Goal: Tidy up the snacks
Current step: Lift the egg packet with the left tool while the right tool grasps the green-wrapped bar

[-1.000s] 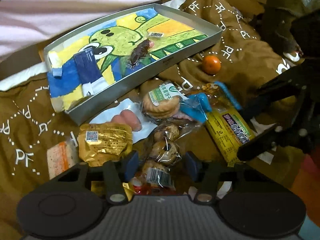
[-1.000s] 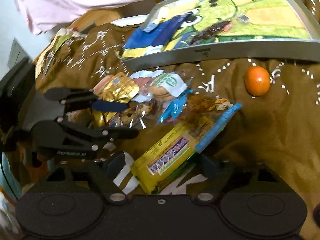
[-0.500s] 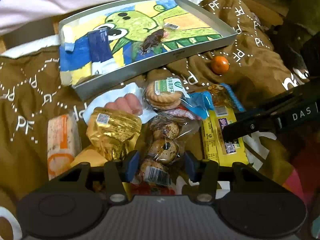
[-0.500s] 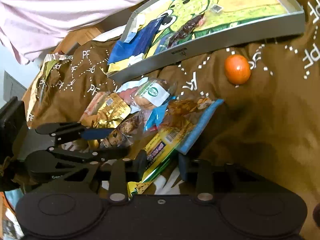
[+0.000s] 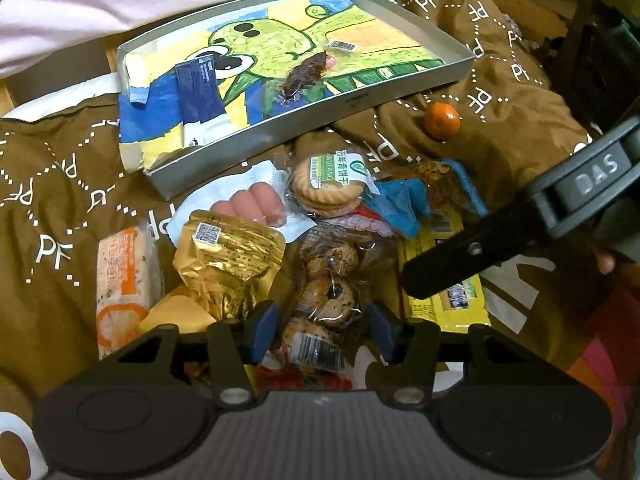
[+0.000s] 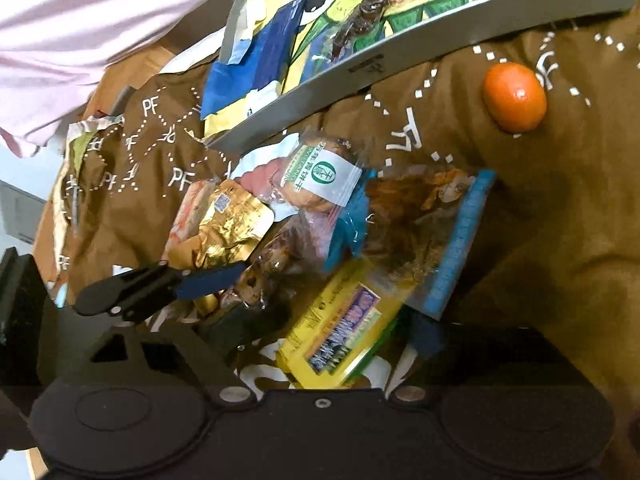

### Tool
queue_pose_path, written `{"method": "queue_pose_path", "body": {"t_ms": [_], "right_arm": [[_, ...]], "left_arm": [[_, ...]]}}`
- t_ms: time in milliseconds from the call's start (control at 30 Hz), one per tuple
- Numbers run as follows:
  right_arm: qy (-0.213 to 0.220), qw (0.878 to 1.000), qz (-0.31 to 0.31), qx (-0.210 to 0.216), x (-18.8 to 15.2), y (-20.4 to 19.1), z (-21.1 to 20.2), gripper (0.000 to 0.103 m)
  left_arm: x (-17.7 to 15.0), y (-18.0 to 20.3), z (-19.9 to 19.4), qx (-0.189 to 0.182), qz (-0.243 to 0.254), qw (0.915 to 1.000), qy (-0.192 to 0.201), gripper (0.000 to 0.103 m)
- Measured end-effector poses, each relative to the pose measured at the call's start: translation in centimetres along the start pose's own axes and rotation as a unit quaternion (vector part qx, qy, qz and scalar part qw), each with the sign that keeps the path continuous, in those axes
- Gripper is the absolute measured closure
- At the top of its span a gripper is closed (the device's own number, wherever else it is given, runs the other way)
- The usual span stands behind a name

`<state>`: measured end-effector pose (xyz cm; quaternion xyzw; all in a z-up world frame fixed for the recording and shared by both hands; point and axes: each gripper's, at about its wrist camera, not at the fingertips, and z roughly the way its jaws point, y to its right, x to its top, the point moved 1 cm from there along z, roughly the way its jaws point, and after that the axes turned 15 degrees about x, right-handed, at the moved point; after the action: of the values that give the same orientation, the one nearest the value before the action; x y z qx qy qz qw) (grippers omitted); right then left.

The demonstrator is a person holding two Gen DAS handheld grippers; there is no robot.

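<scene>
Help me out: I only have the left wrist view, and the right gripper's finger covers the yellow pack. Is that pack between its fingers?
Observer: Yes. In the right wrist view the yellow pack lies between the fingers of the right gripper, whose jaws stand wide apart, not clamped.
Operator: Is there any stray item past the gold pouch, beyond my frame?
Observer: One. A crumpled pale scrap, maybe a wrapper, lies at the brown cloth's far edge, beside the pink sleeve.
</scene>
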<state>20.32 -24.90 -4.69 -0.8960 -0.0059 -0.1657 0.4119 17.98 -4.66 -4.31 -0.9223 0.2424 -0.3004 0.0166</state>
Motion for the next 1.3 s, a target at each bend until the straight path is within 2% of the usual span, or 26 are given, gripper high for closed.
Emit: {"method": "queue_pose_path", "body": {"t_ms": [33,67,100,200,300,400,433,467,500,533,700,900,1100,1300], "right_arm": [[0.004,1.0,0.005,-0.005,-0.1,0.3,-0.3,0.058],[0.01,1.0,0.015,-0.01,-0.2,0.7,-0.7,0.066],[0.015,0.999,0.031,-0.003,-0.3,1.2,-0.9,0.071],[0.025,0.996,0.08,0.027,-0.5,2.3,-1.5,0.077],[0.008,0.996,0.086,0.027,-0.3,2.3,-1.0,0.074],[0.011,0.993,0.113,0.039,0.0,2.4,-0.5,0.059],[0.013,0.993,0.113,0.038,0.2,2.3,-0.3,0.058],[0.014,0.994,0.104,0.032,0.2,1.9,-0.1,0.06],[0.016,0.995,0.093,0.021,0.2,1.6,0.1,0.069],[0.019,0.996,0.083,0.009,0.0,1.3,0.2,0.073],[0.041,0.996,0.079,0.027,-1.1,1.2,-1.1,0.082],[0.031,0.997,0.056,0.039,-2.2,0.2,-2.3,0.084],[0.035,0.999,0.019,0.024,-2.9,-1.3,-3.5,0.086],[0.029,0.998,-0.058,0.006,-3.9,-3.3,-4.7,0.088]], "left_arm": [[0.0,0.0,-0.1,0.001,-0.002,1.0,-0.002,0.048],[0.0,-0.1,-0.2,0.001,-0.006,1.0,-0.005,0.049],[-0.1,-0.2,-0.3,0.001,-0.01,0.9999,-0.008,0.049],[-0.4,-0.6,-0.6,-0.005,-0.025,0.9995,-0.019,0.05],[-0.6,-0.7,-0.9,-0.005,-0.033,0.9991,-0.026,0.051],[-0.7,-0.6,-0.9,-0.003,-0.038,0.9989,-0.029,0.051],[-0.7,-0.5,-0.9,-0.001,-0.039,0.9988,-0.029,0.051],[-0.7,-0.5,-0.9,0.001,-0.039,0.9988,-0.03,0.051],[-0.7,-0.4,-0.9,0.003,-0.039,0.9988,-0.03,0.051],[-0.7,-0.3,-0.9,0.005,-0.04,0.9987,-0.03,0.051],[-0.8,-0.3,-1.4,0.01,-0.055,0.9978,-0.037,0.052],[-1.9,-0.5,-3.0,-0.003,-0.081,0.9951,-0.057,0.053],[-2.5,-1.0,-4.3,-0.01,-0.114,0.9906,-0.075,0.054],[-3.1,-1.9,-5.1,-0.02,-0.143,0.9846,-0.099,0.056]]}}
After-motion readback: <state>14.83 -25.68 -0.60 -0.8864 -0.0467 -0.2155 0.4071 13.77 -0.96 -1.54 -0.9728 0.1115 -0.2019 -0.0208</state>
